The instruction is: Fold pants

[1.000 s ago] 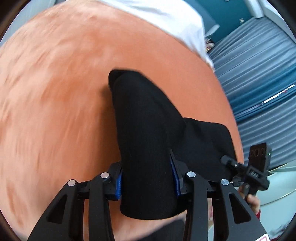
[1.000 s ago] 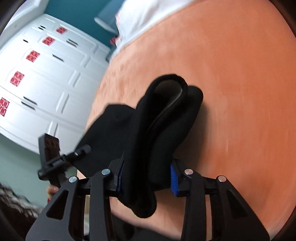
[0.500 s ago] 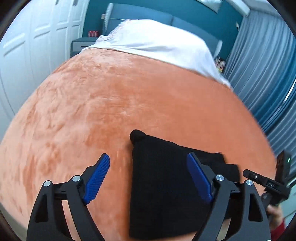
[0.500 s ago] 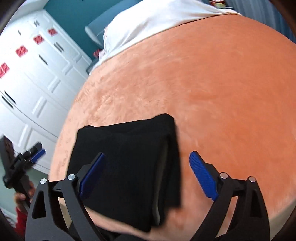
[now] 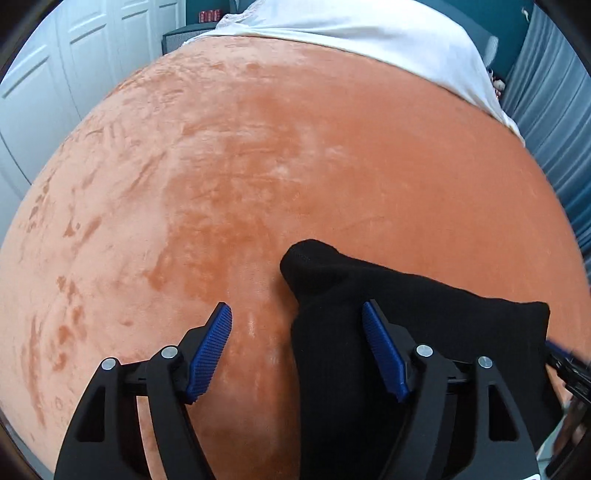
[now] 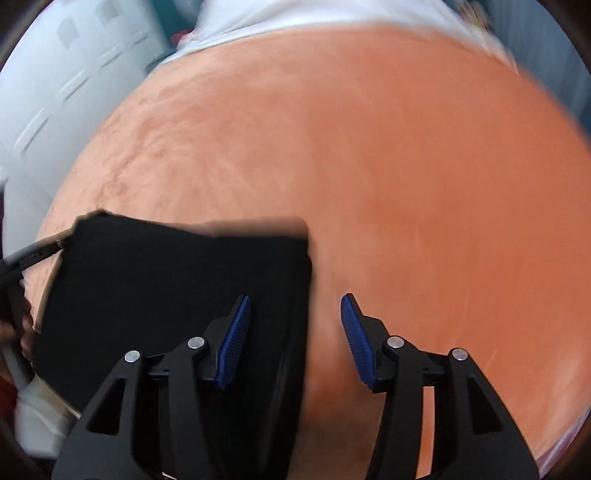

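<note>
Since both closing grippers let go, pants [image 5: 424,306] lie folded on blanket [image 5: 295,147]

Black pants [image 5: 424,306] lie on a plain orange blanket [image 5: 295,166], white sheet [image 5: 369,33] beyond.

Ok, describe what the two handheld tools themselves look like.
Both match. The left tool has matte black linkage arms with triangular cut-outs, silver round pivot pins and two blue ribbed pads. The right tool has the same black frame, silver pins and blue ribbed pads. No cables or sleeves are clearly visible.
</note>
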`<state>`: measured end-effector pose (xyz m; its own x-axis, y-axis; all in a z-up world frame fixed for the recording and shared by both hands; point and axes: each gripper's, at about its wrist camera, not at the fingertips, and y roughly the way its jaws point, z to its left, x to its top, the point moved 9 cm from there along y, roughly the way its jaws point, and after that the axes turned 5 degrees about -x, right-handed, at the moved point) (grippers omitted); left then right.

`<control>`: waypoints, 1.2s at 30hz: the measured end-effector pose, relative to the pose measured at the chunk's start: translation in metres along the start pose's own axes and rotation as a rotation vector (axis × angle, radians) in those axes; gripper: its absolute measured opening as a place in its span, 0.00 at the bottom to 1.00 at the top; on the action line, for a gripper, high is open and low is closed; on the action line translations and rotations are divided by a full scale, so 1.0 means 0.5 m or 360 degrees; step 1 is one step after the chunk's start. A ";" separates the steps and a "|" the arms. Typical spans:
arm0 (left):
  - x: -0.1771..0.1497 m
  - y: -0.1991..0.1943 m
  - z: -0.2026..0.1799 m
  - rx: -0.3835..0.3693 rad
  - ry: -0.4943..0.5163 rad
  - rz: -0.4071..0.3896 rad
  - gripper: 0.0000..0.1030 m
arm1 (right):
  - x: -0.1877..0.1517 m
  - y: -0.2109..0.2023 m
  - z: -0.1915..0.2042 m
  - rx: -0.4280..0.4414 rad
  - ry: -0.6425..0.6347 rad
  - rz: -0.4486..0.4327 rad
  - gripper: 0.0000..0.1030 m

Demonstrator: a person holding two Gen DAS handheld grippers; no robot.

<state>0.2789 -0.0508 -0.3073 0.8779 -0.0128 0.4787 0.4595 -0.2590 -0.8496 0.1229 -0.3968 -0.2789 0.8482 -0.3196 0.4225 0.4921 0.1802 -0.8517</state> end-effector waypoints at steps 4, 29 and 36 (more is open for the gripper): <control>0.006 -0.113 0.006 -0.0015 0.0010 -0.0150 0.67 | -0.050 -0.122 0.007 0.0004 0.0025 -0.0198 0.49; -0.278 -0.087 -0.024 -0.0212 -0.0176 0.0064 0.89 | -0.001 0.281 0.614 -0.0259 -0.1315 0.0223 0.51; -0.280 -0.087 -0.024 -0.0254 -0.0128 0.0083 0.91 | 0.066 0.167 0.609 -0.0053 -0.0909 -0.0012 0.44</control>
<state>0.1342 -0.0493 -0.3346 0.9108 0.0455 0.4104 0.3917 -0.4099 -0.8238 0.2516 -0.1088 -0.2418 0.8205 0.2347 0.5212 0.5000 0.1472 -0.8534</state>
